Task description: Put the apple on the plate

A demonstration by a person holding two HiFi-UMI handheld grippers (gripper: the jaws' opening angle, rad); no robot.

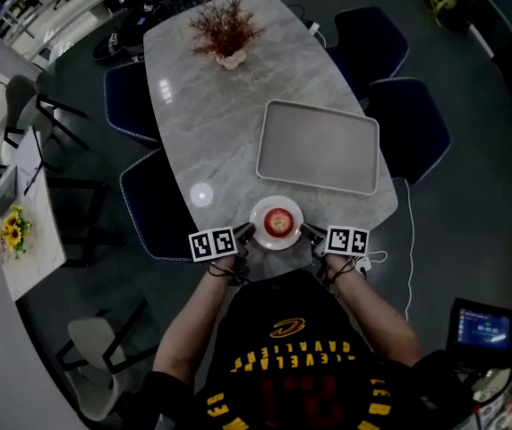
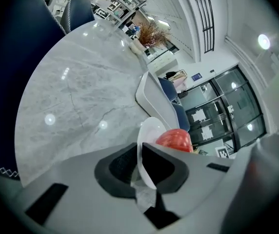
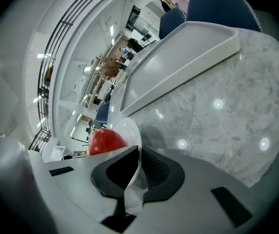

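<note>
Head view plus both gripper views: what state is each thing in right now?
Plate: gripped at its rim on two opposite sides.
Apple: resting on the plate.
Left gripper: shut on the plate's rim.
Right gripper: shut on the plate's rim.
Tray: empty, flat on the table.

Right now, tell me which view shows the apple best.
Head view: it looks down on the whole apple, sitting on the plate. Each gripper view shows only its upper part, past the plate's rim.
</note>
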